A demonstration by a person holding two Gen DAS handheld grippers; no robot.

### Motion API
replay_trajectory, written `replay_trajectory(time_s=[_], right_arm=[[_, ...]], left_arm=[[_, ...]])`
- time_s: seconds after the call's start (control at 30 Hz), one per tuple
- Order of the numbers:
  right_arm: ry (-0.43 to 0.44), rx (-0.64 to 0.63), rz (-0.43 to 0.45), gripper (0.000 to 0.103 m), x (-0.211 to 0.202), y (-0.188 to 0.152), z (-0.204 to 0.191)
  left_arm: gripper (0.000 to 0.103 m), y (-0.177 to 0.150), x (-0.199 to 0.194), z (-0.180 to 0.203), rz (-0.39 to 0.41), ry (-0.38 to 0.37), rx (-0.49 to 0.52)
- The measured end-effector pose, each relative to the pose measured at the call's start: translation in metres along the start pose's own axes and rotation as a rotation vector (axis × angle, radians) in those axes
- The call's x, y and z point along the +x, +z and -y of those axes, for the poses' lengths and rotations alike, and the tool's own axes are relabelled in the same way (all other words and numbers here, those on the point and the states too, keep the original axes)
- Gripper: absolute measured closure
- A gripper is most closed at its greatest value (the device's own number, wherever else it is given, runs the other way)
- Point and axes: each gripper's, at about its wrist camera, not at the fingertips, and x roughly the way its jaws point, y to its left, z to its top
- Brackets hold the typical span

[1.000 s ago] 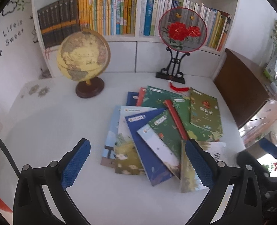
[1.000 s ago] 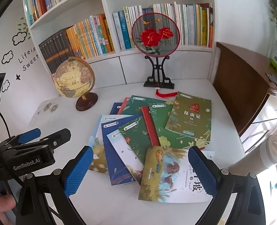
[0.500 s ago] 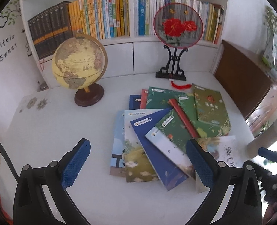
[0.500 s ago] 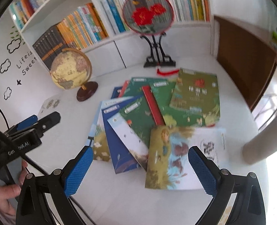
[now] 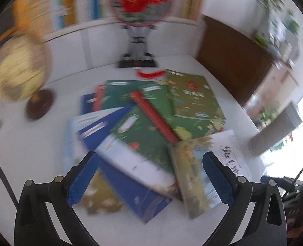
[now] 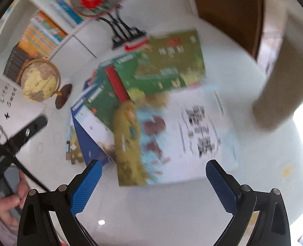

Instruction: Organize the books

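My right gripper (image 6: pixel 151 181) wide, empty, above desk front edge. Left gripper (image 5: pixel 150 176) wide too, over pile middle. Loose thin picture books (image 6: pixel 143 94) fanned mid white desk (image 6: pixel 161 209). Frames blurred: slow down, pinch front white-and-yellow paperback (image 6: pixel 171 137) by near edge.

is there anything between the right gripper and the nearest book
No. In the right wrist view only bare white table separates the open right hand-held gripper from the yellow and white picture book.
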Motion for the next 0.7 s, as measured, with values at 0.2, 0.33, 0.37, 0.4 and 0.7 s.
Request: replay_trajectory(time_s=[0.2, 0.33, 0.37, 0.4, 0.7], right_arm=[[0.009, 0.158, -0.094, 0.002, 0.028, -0.029, 0.046], [0.036, 0.207, -0.136, 0.002, 0.054, -0.033, 0.057], [0.042, 0.215, -0.142, 0.000, 0.059, -0.033, 0.058], [0.053, 0.217, -0.132, 0.001, 0.061, -0.033, 0.058], [-0.031, 0.067, -0.094, 0.000, 0.072, -0.005, 0.052]], left_arm=[[0.017, 0.026, 0.073, 0.028, -0.178, -0.121, 0.122], [0.031, 0.023, 0.120, 0.033, -0.311, -0.164, 0.091], [0.033, 0.021, 0.129, 0.035, -0.332, -0.173, 0.091], [0.033, 0.019, 0.136, 0.038, -0.351, -0.164, 0.101], [0.034, 0.001, 0.132, 0.056, -0.360, -0.103, 0.266]])
